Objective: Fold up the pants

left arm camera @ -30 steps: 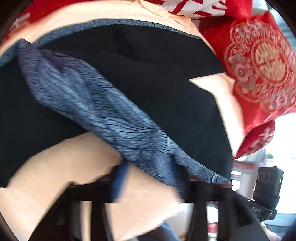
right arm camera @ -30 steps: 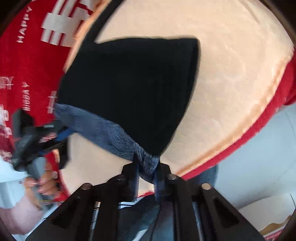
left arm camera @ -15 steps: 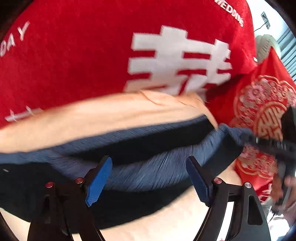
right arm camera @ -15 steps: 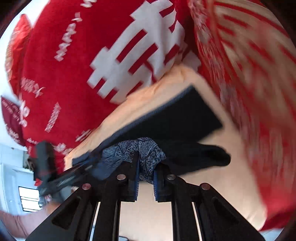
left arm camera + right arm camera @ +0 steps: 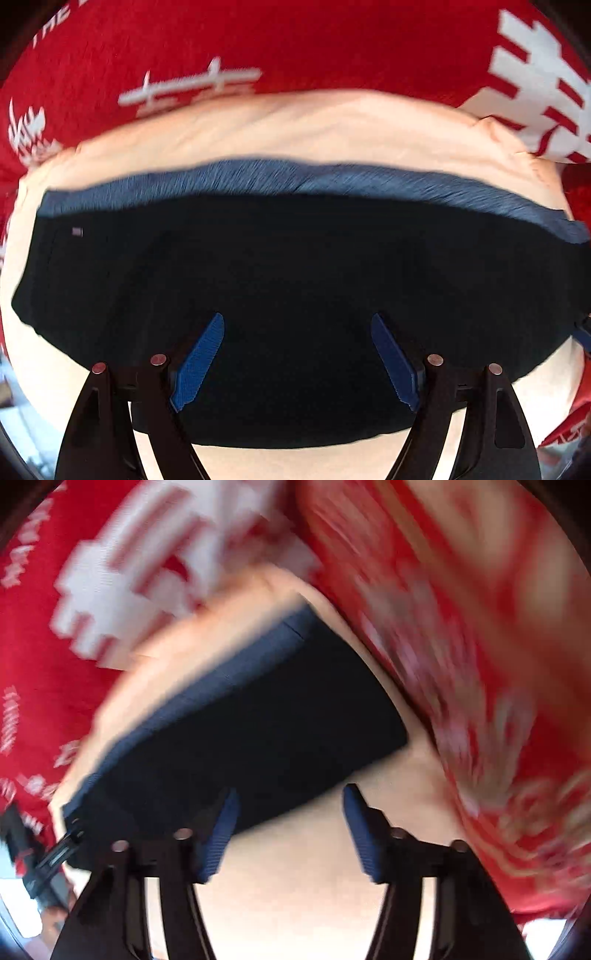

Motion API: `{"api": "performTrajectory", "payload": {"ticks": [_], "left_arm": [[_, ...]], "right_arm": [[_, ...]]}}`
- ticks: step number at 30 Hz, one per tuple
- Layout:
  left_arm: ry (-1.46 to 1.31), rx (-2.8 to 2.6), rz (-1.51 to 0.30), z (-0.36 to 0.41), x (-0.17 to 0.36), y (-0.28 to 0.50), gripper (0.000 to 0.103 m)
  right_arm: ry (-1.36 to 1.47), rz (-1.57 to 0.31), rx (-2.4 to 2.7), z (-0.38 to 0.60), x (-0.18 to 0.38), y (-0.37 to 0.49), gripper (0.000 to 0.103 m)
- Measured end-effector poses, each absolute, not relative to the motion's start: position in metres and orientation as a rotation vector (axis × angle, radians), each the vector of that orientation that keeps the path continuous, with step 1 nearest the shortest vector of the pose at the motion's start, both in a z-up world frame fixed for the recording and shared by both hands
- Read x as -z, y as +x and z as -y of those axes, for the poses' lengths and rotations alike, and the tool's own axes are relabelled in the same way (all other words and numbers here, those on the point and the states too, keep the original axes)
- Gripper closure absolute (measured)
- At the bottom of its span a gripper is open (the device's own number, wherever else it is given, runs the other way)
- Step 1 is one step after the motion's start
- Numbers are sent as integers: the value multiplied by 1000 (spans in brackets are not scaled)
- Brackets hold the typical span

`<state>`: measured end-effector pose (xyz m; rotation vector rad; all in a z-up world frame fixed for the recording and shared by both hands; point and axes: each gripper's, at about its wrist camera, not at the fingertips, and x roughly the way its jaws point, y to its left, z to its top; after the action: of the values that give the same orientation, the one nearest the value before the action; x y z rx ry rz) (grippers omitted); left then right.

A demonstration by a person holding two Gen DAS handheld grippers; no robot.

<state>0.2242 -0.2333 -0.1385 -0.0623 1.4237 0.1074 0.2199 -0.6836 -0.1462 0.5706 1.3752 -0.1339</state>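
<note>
dark folded pants (image 5: 295,288) on peach cloth (image 5: 295,125), both grippers' jaws spread, right's just opened, nothing between

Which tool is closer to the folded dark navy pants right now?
Left. The left tool hovers open directly over the folded dark navy pants. The right tool, jaws just opened and empty, straddles their near edge, mostly over the peach cloth.
</note>
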Motion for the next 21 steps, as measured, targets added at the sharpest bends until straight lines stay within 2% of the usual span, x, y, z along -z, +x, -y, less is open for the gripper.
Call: {"api": "performTrajectory", "payload": {"ticks": [2,3,4,6,8,9,11,12,13,16,18,21], "left_arm": [[-50,-117,-1437,231,146,223,21],[-55,-116,-1433,230,146,223,21],[-61,-114,-1433,228,146,224,21],[-60,-117,-1435,226,148,226,18],[-46,-134,-1433,224,151,227,10],[-49,-139,-1439,223,151,228,10],[-38,-151,-1462,224,144,231,10],[-26,-144,-1453,224,135,232,10],[-25,-118,-1426,226,123,234,10],[-15,-21,-1374,245,102,243,10],[9,26,-1359,265,106,256,10],[40,30,-1346,287,129,281,10]], "right_arm": [[596,-1327,166,689,152,223,57],[562,-1310,158,686,147,229,87],[527,-1291,140,683,138,235,97],[495,-1191,79,680,111,241,97],[458,-1179,49,680,100,247,97],[449,-1201,51,682,105,249,97],[435,-1403,64,686,144,256,94],[429,-1454,70,687,152,254,88],[414,-1444,71,686,148,250,83],[342,-1317,58,677,102,226,82],[334,-1267,-50,663,87,226,82],[285,-1294,-206,631,99,254,82]]}}
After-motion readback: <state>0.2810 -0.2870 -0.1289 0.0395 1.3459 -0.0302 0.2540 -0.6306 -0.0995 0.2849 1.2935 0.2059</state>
